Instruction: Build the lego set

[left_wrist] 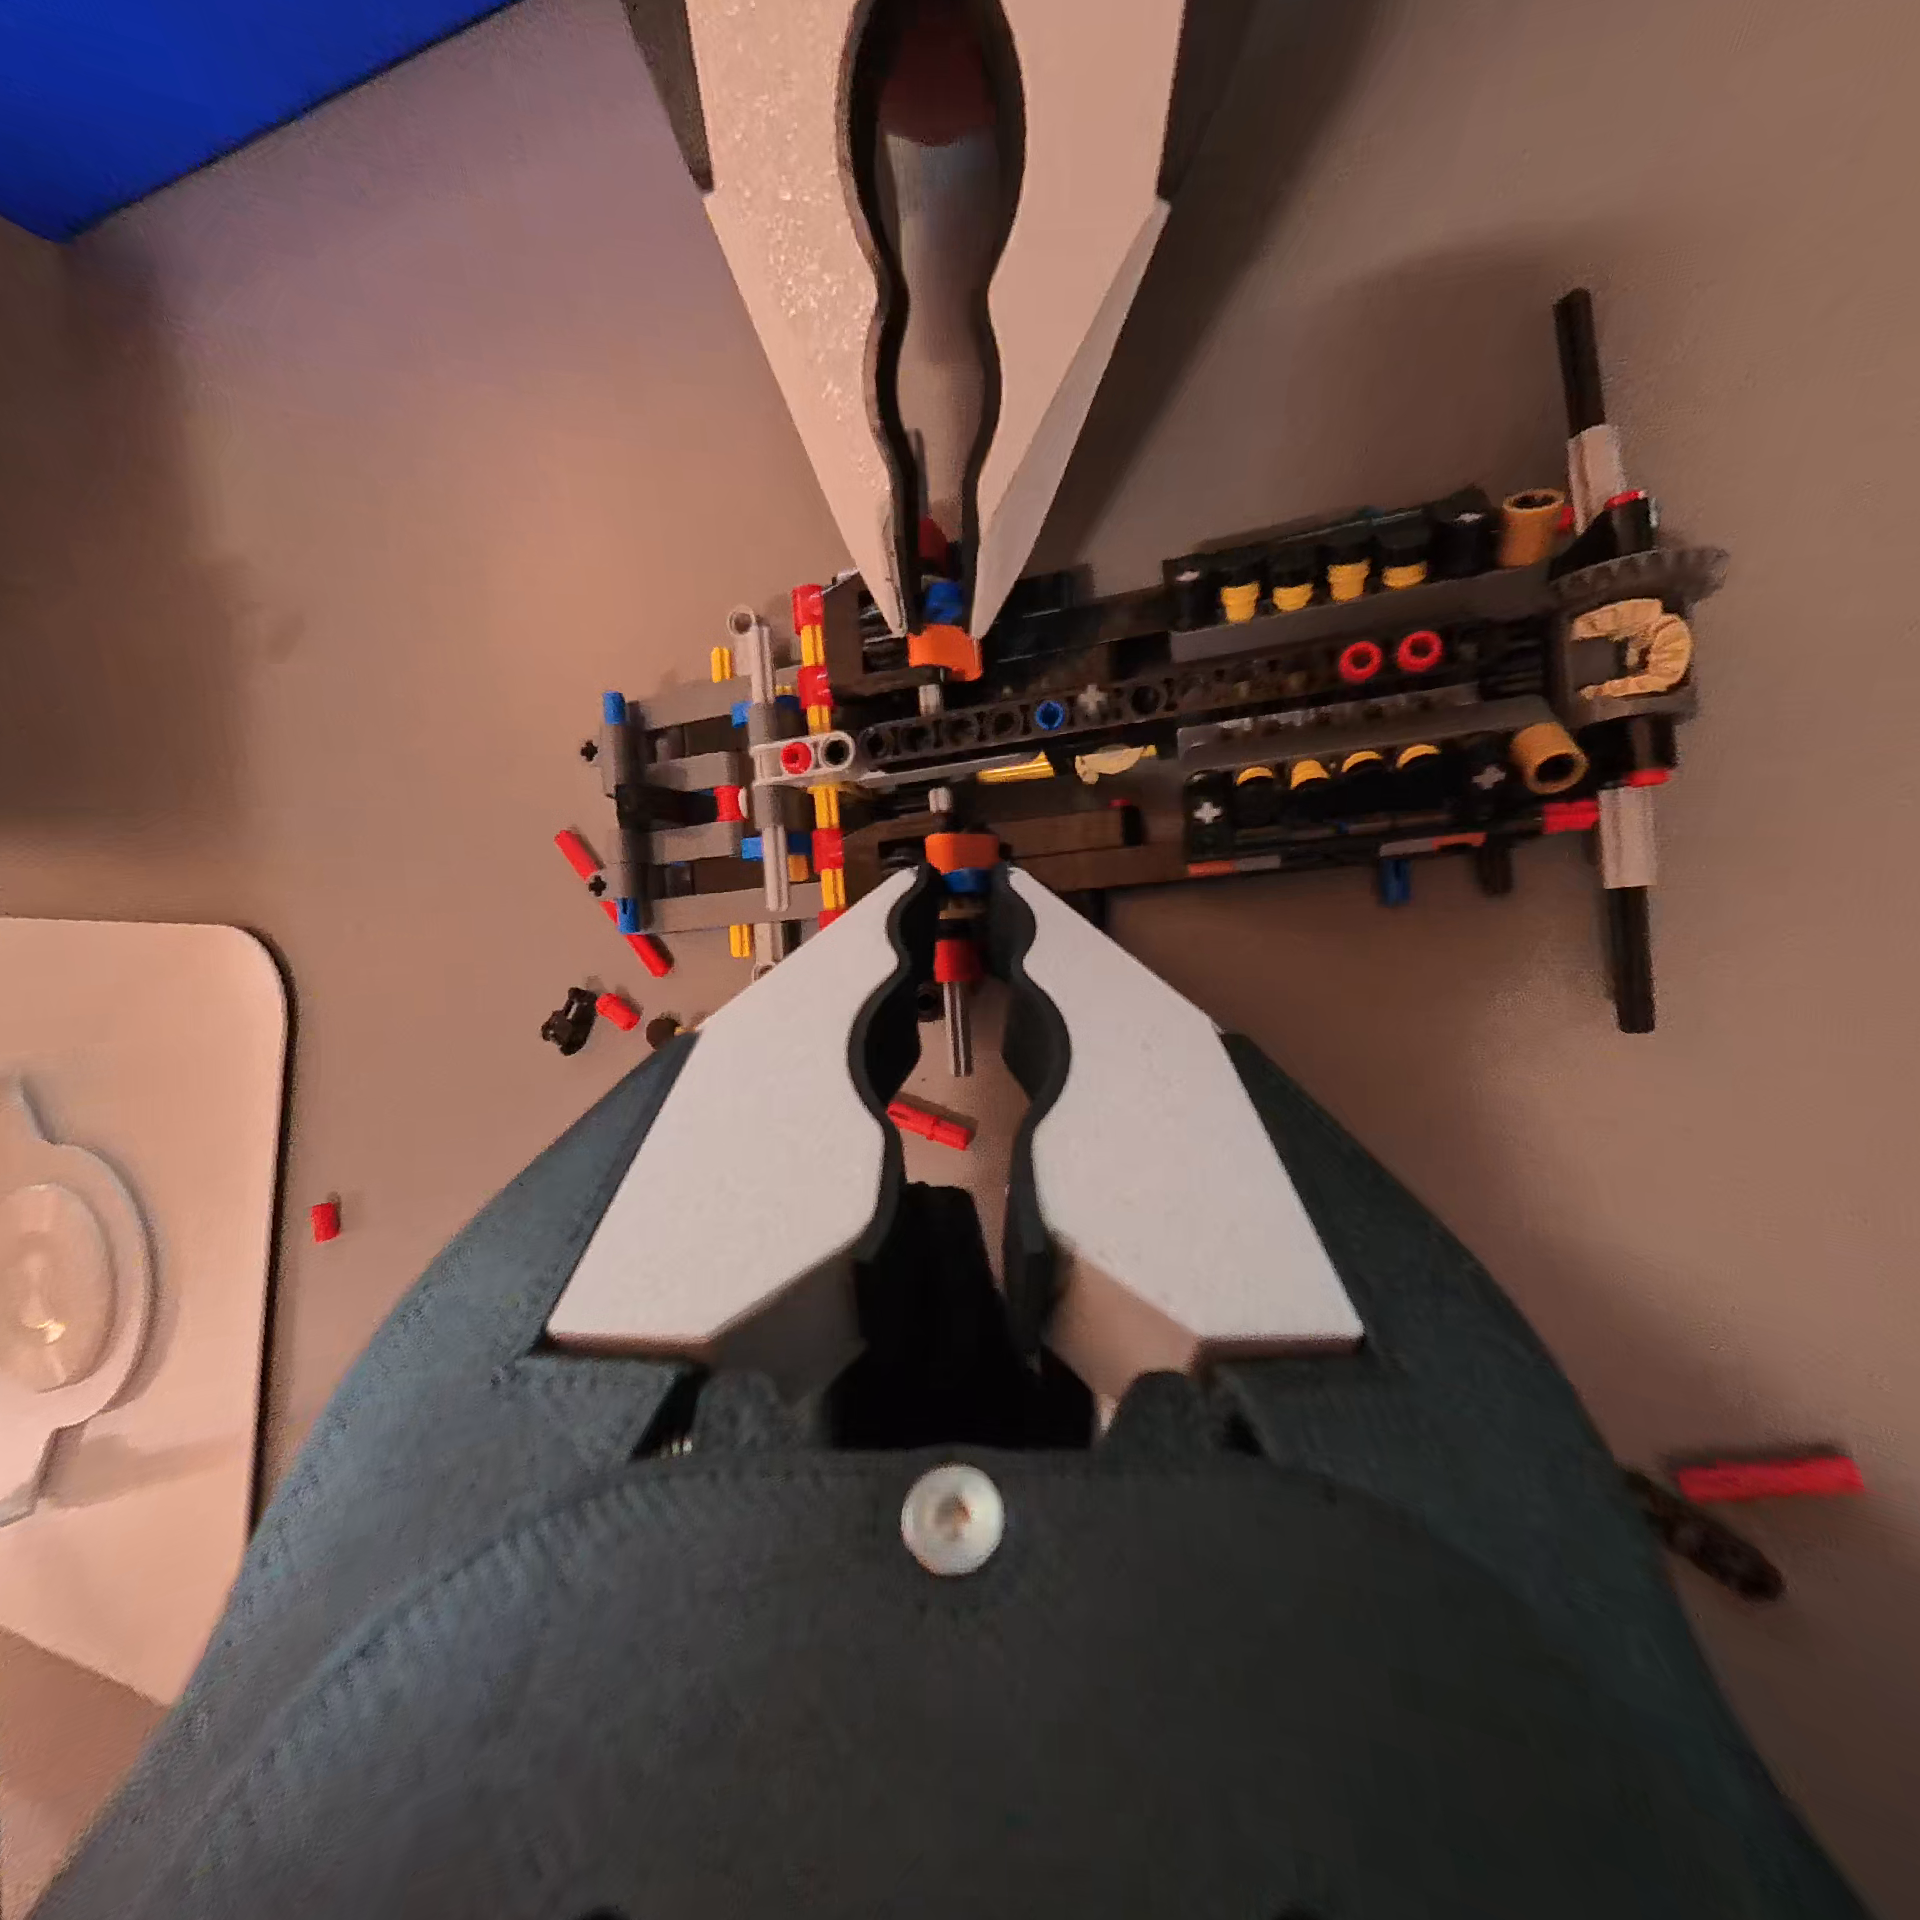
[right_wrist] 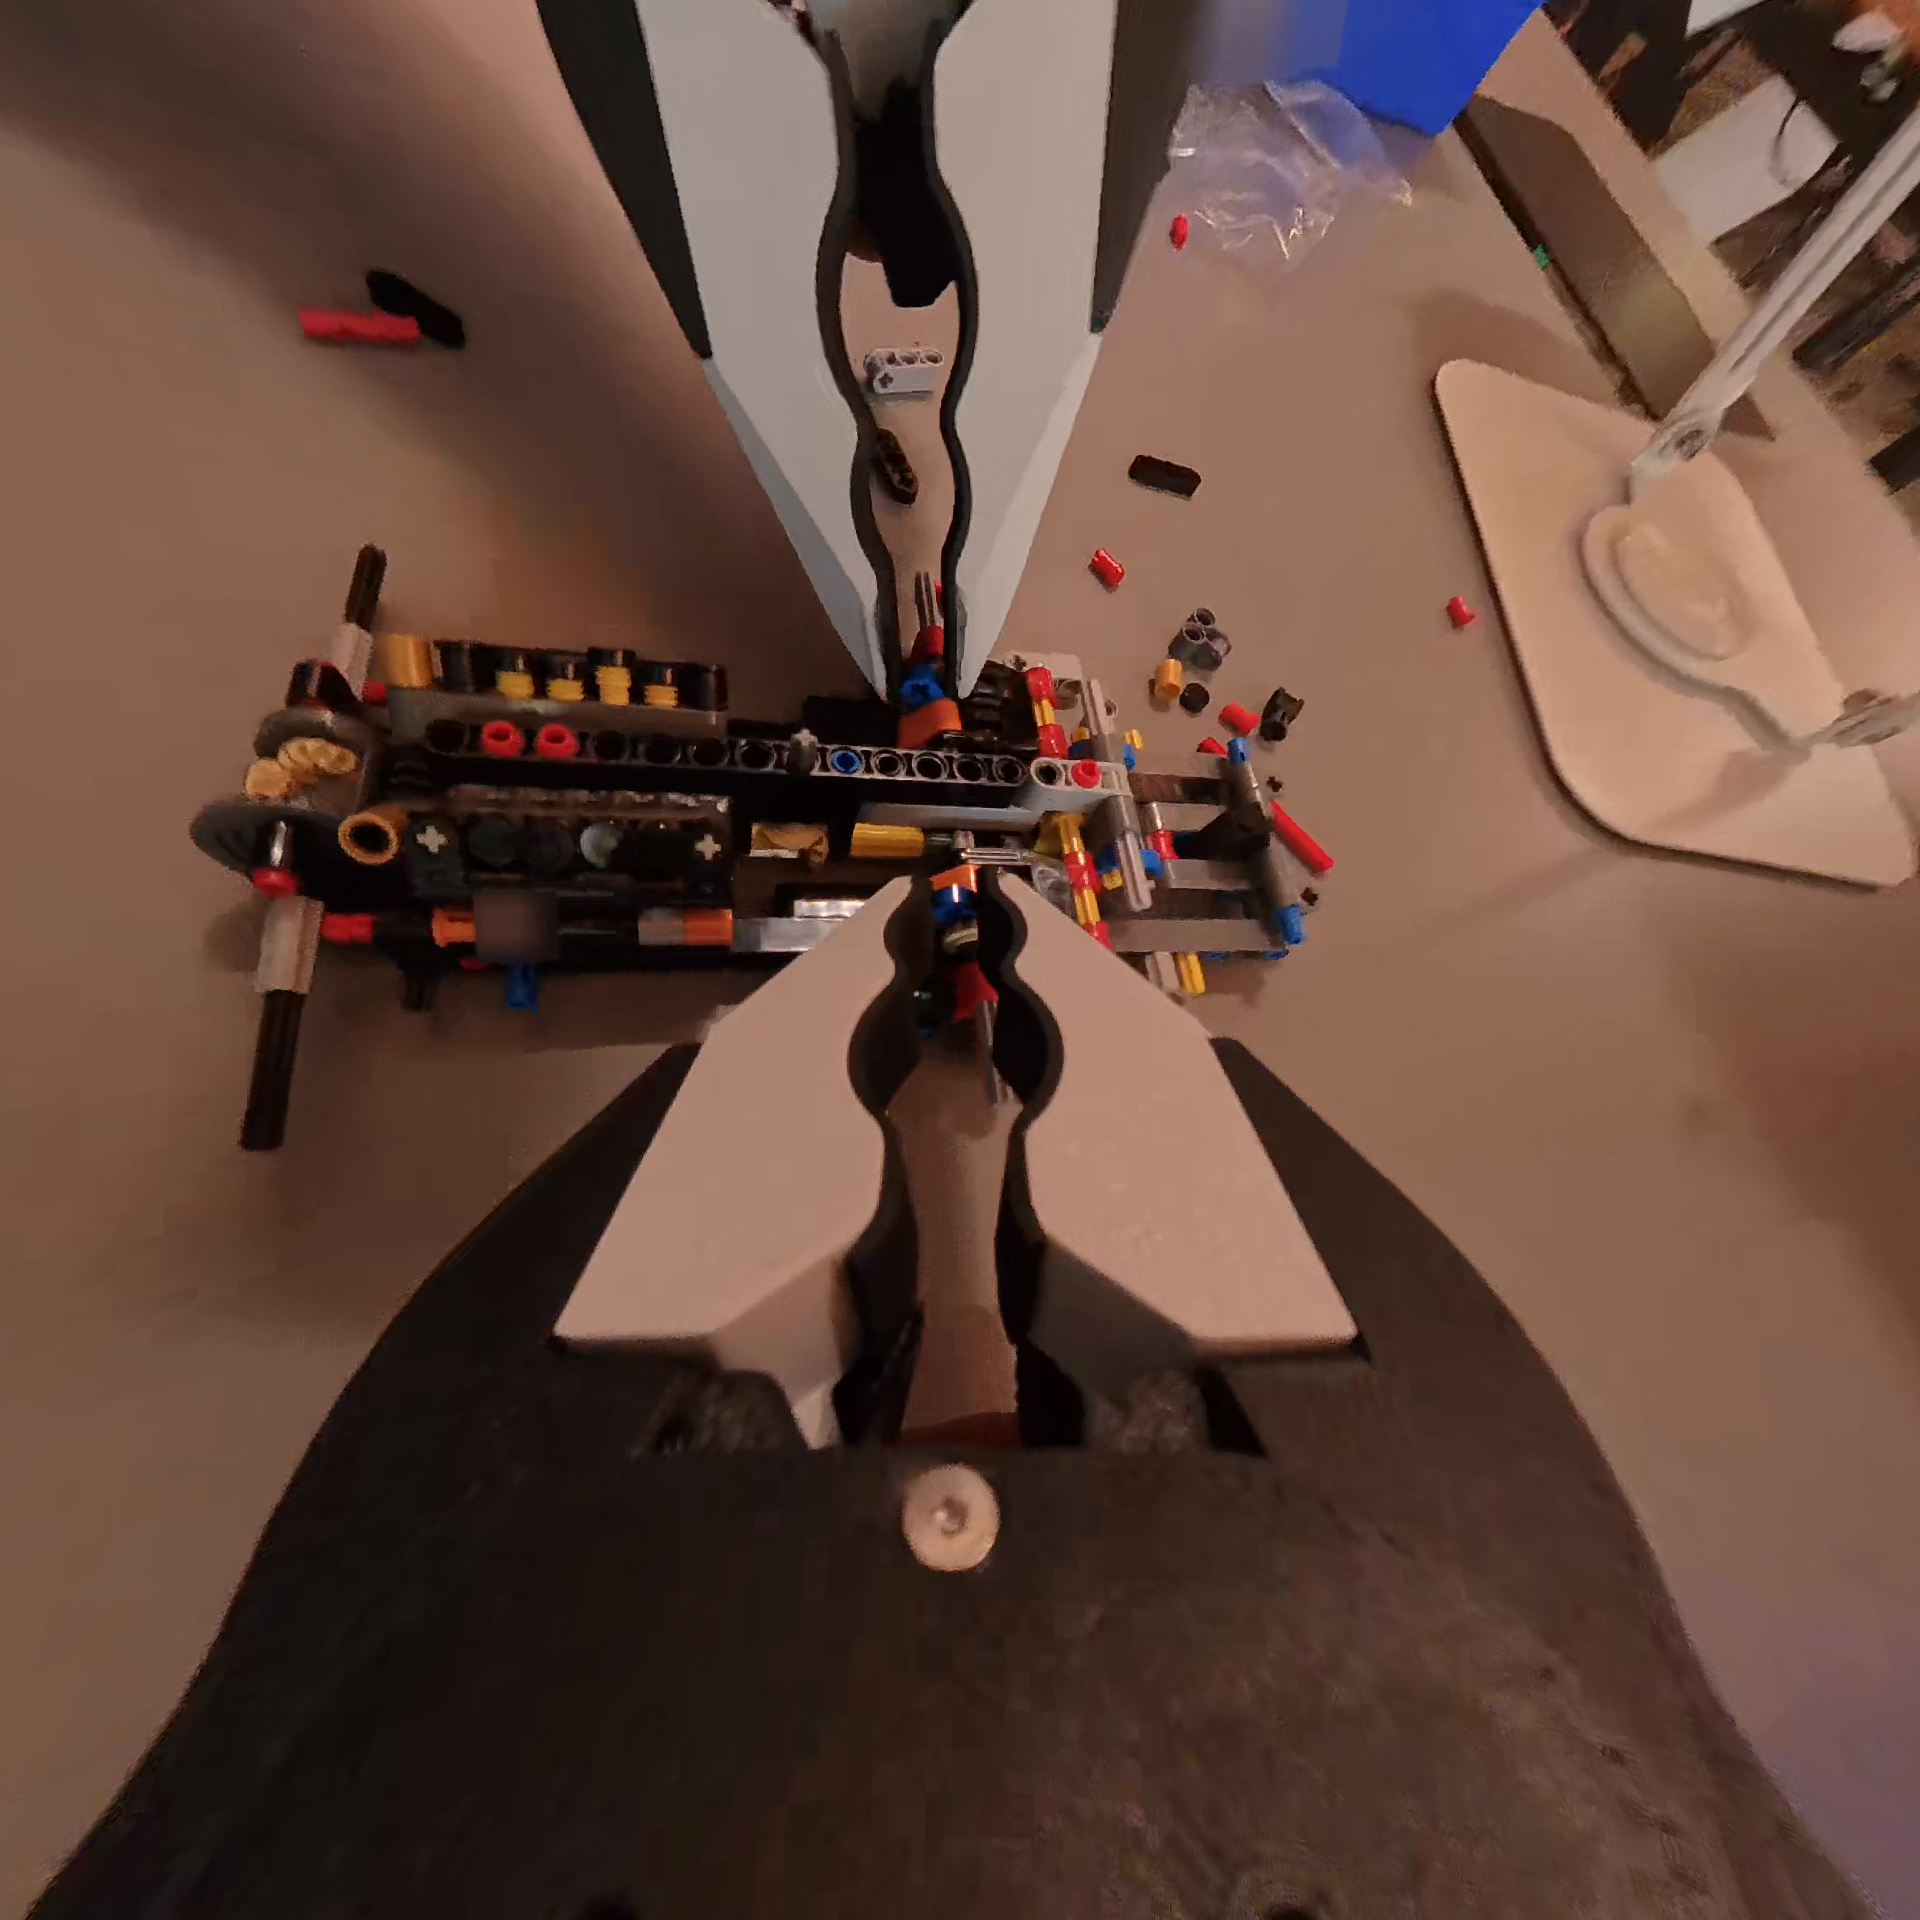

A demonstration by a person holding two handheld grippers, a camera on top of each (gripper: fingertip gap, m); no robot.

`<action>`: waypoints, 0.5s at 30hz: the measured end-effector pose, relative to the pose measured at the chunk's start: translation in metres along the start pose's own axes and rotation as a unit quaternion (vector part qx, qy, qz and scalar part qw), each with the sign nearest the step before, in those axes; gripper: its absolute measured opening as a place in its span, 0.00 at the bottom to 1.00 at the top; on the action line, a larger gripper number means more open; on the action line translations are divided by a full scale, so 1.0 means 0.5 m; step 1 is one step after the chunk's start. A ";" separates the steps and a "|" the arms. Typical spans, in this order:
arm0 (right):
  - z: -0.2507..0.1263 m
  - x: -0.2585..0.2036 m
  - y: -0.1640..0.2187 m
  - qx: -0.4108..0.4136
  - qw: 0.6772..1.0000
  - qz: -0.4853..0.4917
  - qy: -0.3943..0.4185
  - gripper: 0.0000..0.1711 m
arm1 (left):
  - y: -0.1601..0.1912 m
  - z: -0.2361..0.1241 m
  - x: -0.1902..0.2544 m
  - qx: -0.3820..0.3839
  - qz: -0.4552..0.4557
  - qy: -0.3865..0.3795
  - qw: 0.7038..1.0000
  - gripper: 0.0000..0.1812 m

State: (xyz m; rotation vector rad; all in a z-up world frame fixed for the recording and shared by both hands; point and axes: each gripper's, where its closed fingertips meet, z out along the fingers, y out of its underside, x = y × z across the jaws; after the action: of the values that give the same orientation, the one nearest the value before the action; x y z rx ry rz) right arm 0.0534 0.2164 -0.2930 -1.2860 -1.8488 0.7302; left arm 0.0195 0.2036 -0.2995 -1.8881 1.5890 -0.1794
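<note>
A long black Lego Technic chassis (left_wrist: 1143,717) with yellow, red and blue pins lies flat on the tan table; it also shows in the right wrist view (right_wrist: 727,769). My left gripper (left_wrist: 961,883) is shut on a short side axle (left_wrist: 958,997) that carries orange, blue and red bushes and sticks out of the chassis' near side. My right gripper (left_wrist: 935,623) comes in from the opposite side. In its own view the right gripper (right_wrist: 956,894) is shut on a matching side axle (right_wrist: 971,987). The left gripper (right_wrist: 925,681) faces it across the chassis.
Loose red pins (left_wrist: 930,1120) and small black parts (left_wrist: 569,1018) lie near the chassis' front end. A red beam (left_wrist: 1766,1475) lies at the right. A white stand base (right_wrist: 1662,623), a clear plastic bag (right_wrist: 1257,177) and a blue box (left_wrist: 156,83) sit farther off. Spacing between my two grippers at the tips: around 5 cm.
</note>
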 end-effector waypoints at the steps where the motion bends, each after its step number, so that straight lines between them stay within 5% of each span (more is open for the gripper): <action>1: 0.000 0.001 -0.001 0.004 1.000 0.021 -0.009 0.03 | 0.000 0.000 0.000 0.001 -0.006 0.010 1.000 0.05; 9: 0.002 0.007 0.002 -0.005 1.000 -0.011 0.017 0.05 | -0.003 -0.001 -0.008 0.014 0.002 -0.010 1.000 0.06; 15: -0.011 0.022 0.001 0.001 1.000 -0.023 0.021 0.22 | -0.002 -0.007 -0.028 0.032 -0.006 -0.078 0.996 0.25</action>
State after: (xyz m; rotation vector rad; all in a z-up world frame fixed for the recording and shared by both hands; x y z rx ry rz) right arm 0.0561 0.2271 -0.2877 -1.2430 -1.8378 0.6755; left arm 0.0150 0.2152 -0.2921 -1.8158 1.4509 -0.0840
